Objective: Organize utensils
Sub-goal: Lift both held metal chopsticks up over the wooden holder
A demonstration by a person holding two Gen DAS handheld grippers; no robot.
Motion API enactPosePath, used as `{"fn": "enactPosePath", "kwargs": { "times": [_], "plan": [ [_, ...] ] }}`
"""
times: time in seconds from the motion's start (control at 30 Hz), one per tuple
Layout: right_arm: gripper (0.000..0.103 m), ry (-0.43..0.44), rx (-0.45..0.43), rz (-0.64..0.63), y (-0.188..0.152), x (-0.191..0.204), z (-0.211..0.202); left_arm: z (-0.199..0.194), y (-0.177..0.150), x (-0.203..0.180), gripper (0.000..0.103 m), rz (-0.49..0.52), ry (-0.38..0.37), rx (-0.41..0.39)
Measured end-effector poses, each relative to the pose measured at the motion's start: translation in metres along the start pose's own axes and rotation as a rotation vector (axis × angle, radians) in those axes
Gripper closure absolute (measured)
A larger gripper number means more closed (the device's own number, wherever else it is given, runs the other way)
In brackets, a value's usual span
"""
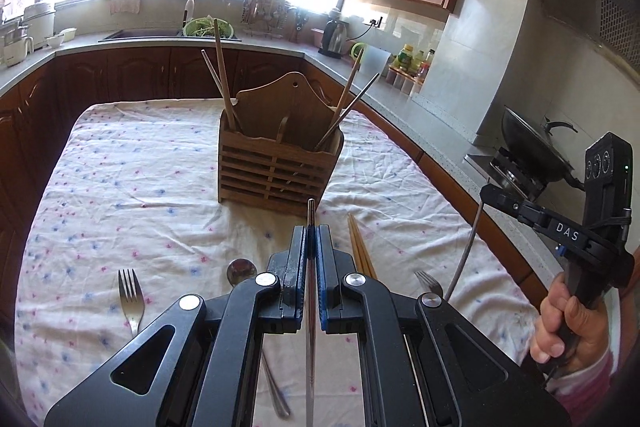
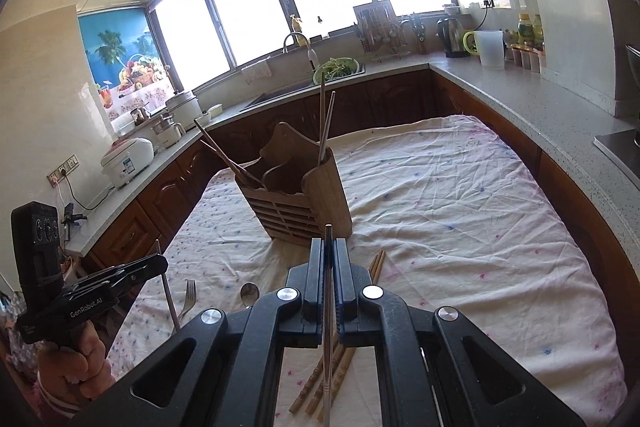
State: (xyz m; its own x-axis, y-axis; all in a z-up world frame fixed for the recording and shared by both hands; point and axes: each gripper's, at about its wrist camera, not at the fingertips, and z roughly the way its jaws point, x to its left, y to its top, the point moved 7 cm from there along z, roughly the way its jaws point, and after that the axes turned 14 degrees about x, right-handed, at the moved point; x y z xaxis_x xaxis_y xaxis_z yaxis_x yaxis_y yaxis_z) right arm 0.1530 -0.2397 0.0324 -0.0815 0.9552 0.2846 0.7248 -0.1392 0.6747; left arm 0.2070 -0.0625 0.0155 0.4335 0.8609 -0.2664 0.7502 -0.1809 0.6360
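Observation:
A slatted wooden utensil holder (image 1: 276, 163) stands mid-table with several chopsticks leaning in both ends; it also shows in the right wrist view (image 2: 298, 195). My left gripper (image 1: 311, 239) is shut on a metal chopstick (image 1: 311, 307), held above the cloth in front of the holder. My right gripper (image 2: 329, 255) is shut on another metal chopstick (image 2: 328, 327), also short of the holder. In the left view the right gripper (image 1: 486, 193) sits at the right with its chopstick (image 1: 466, 251) hanging down. On the cloth lie a fork (image 1: 131, 299), a spoon (image 1: 241, 271), wooden chopsticks (image 1: 360, 251) and a second fork (image 1: 428, 283).
The table wears a white flowered cloth (image 1: 120, 187). Dark wood cabinets and a grey counter (image 2: 540, 107) wrap around it, with a sink (image 1: 140, 34), kettle (image 1: 334, 37) and a wok on the stove (image 1: 532, 147) at the right.

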Motion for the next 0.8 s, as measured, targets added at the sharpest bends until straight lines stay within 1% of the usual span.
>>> {"fn": "enactPosePath", "kwargs": {
  "times": [0.33,0.8],
  "plan": [
    [0.099,0.011,-0.053,-0.024,0.016,0.01,-0.016,-0.022,0.01,-0.004,0.099,0.009,-0.001,-0.057],
    [0.099,0.023,-0.081,-0.047,0.035,0.023,-0.014,-0.028,0.029,-0.002,0.099,0.01,0.007,-0.095]
  ]
}}
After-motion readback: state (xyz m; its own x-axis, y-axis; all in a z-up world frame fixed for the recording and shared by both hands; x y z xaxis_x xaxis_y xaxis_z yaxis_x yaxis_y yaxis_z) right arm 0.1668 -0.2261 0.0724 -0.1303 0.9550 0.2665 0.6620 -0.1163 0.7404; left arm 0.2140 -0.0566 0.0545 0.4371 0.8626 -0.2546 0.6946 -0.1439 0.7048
